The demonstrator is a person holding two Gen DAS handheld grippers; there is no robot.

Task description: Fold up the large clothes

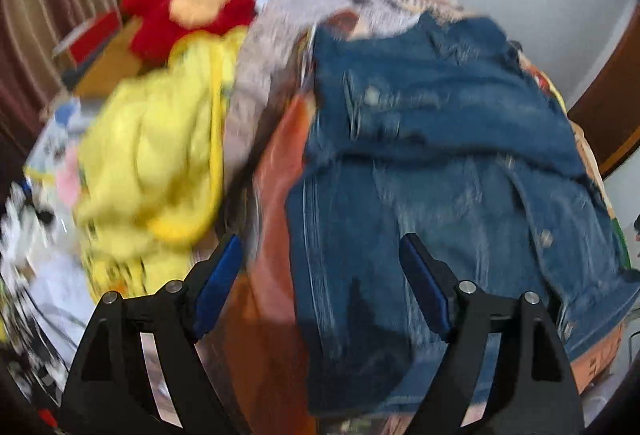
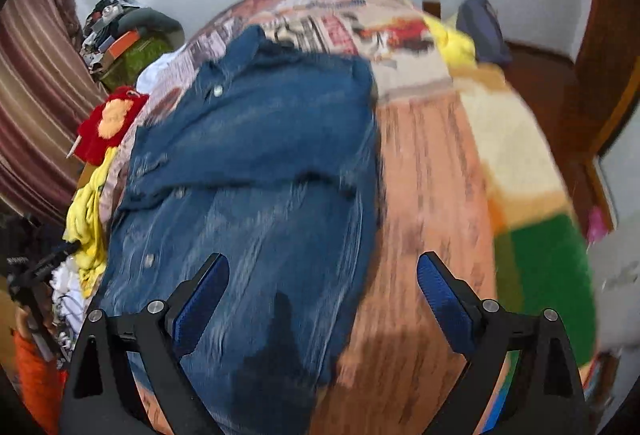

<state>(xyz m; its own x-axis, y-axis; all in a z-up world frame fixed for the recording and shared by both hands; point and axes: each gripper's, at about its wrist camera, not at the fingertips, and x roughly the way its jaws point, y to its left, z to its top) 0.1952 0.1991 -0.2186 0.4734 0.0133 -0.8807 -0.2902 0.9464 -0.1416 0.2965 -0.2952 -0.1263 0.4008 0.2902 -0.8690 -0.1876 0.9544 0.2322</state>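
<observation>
Blurring denim shirt [image 1: 440, 139], hem cut off.

I am looking at a faded blue denim shirt [image 2: 256, 139] lying on a bedspread [image 2: 432, 171] showing orange, cream and green patches with printed pictures. A bright yellow garment [image 1: 160, 155] is sitting beside a red plush [image 1: 188, 15] with an orange patch. My left claw [image 1: 320, 275] is showing black arms and blue pads.

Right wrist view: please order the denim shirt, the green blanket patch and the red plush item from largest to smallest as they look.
1. denim shirt
2. green blanket patch
3. red plush item, though it lies farther away.
</observation>
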